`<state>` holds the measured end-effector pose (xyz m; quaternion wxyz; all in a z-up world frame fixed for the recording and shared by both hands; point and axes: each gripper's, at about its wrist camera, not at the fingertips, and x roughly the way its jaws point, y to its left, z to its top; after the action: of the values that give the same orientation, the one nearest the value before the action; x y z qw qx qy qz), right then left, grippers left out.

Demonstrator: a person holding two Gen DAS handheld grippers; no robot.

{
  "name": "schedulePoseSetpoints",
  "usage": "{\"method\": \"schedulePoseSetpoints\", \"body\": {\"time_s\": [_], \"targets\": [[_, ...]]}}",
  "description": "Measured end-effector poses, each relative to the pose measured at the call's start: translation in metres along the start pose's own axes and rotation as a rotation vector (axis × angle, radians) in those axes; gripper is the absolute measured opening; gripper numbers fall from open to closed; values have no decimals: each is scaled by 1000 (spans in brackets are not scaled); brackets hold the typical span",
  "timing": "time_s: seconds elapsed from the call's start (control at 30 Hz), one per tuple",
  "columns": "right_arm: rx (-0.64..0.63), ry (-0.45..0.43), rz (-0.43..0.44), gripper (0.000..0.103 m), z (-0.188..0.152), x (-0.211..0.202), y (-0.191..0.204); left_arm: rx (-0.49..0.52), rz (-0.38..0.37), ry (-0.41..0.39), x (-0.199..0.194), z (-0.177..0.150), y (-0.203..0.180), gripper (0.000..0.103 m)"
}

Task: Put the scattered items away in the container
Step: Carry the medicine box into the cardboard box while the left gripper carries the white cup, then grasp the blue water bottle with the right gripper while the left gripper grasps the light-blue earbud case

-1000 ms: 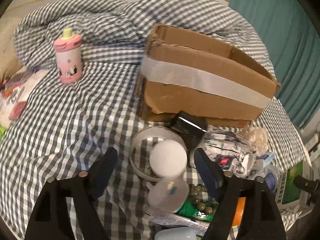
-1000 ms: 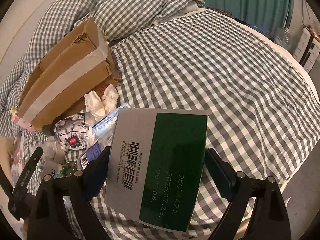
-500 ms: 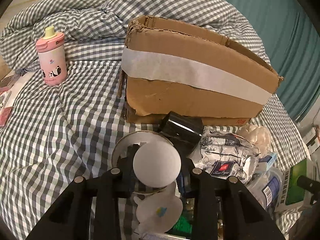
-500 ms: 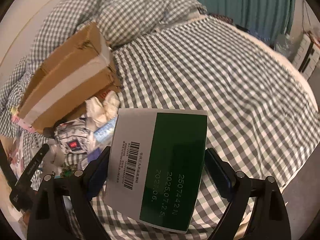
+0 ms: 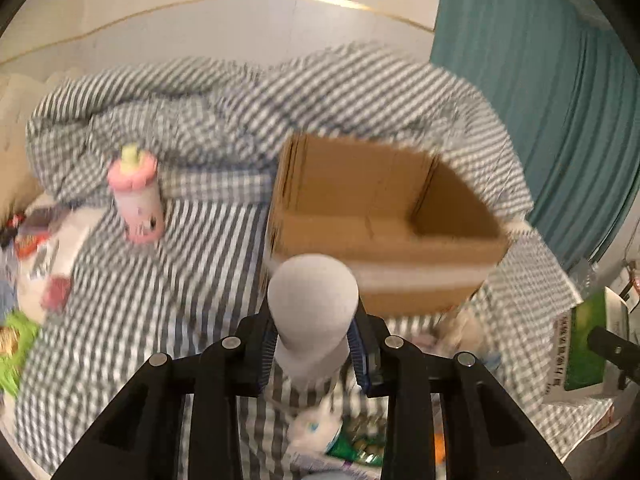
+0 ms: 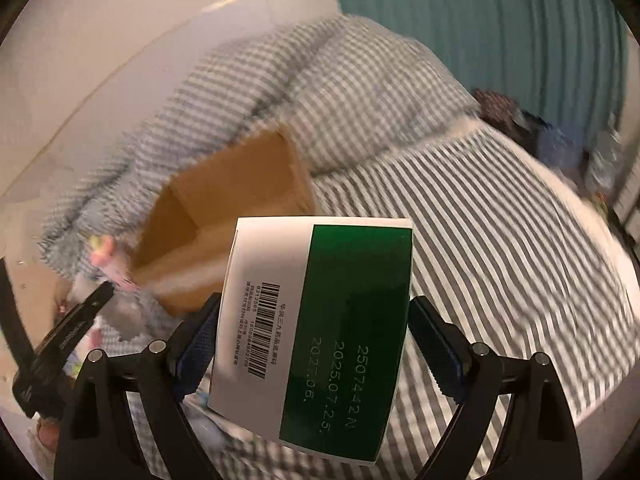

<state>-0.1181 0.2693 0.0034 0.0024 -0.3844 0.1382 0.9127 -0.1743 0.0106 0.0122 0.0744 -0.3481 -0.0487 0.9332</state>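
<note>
- The cardboard box (image 5: 384, 216) stands open on the checked bed (image 5: 192, 280); what shows of its inside looks empty, so by my reading nothing is stowed yet, though the near corner of its floor is hidden.
- The left claw (image 5: 312, 354) is clenched on a white round-topped bottle (image 5: 313, 312), held in the air just near of the box's front wall.
- The right claw (image 6: 314, 340) grips a green-and-white carton (image 6: 320, 320) by its two long sides, jaws spread wide around it, with the box (image 6: 232, 216) beyond it to the left.
- Both things seem ready for dropping in; that is the step in hand.
- Left to gather: a pink bottle (image 5: 138, 196) standing left of the box, a blurred heap of small packets (image 5: 352, 440) on the near bedding, and packets at the far left edge (image 5: 36, 264).
</note>
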Motion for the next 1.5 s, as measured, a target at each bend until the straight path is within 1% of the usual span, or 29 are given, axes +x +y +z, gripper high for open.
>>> {"method": "schedulePoseSetpoints", "body": {"time_s": [0.1,0.2,0.3,0.4,0.43,0.5,0.53,0.57,0.6,0.63,0.67,0.73,0.8,0.93,1.03,1.13,1.23,1.3,1.4,1.5], "targets": [[-34,-67,64,90,36,0,25,12,-4,-17,3,37,-10,33],[-71,-109,93,90,66,15,47,15,-28,-35,15,70,-18,33],[-72,-91,107,90,87,50,64,22,-44,-31,37,95,-29,33],[-62,-42,119,90,96,89,72,29,-50,-11,66,105,-38,33],[-64,-28,134,90,96,97,74,29,-51,-3,74,107,-41,33],[-50,-18,200,94,96,116,74,36,-48,12,92,105,-43,35],[-32,-29,213,96,95,121,70,43,-36,11,98,104,-43,49],[-24,-40,194,100,94,123,70,52,-14,10,103,102,-42,89],[-38,-48,178,103,93,123,72,56,18,10,106,101,-42,103],[-57,-53,158,103,92,123,75,59,46,-2,106,99,-42,103],[-71,-58,146,103,92,121,76,62,48,-14,105,98,-41,103],[-75,-57,145,103,91,117,77,60,25,-18,102,97,-38,103],[-84,-54,151,103,91,108,77,53,34,-16,100,97,-36,103],[-97,-86,137,103,90,70,72,46,50,-8,87,97,-35,103],[-106,-116,135,103,83,37,68,49,49,-25,59,94,-36,103],[-128,-135,125,103,68,0,60,61,70,-38,23,87,-39,103],[-137,-144,98,103,41,-28,47,54,92,-55,-10,69,-37,103],[-146,-134,74,103,15,-40,39,50,89,-47,-27,48,-34,103],[-148,-95,45,103,-26,-41,24,34,88,-15,-39,7,-28,103],[-136,-35,24,103,-62,-28,9,12,88,26,-41,-36,-19,103]]}}
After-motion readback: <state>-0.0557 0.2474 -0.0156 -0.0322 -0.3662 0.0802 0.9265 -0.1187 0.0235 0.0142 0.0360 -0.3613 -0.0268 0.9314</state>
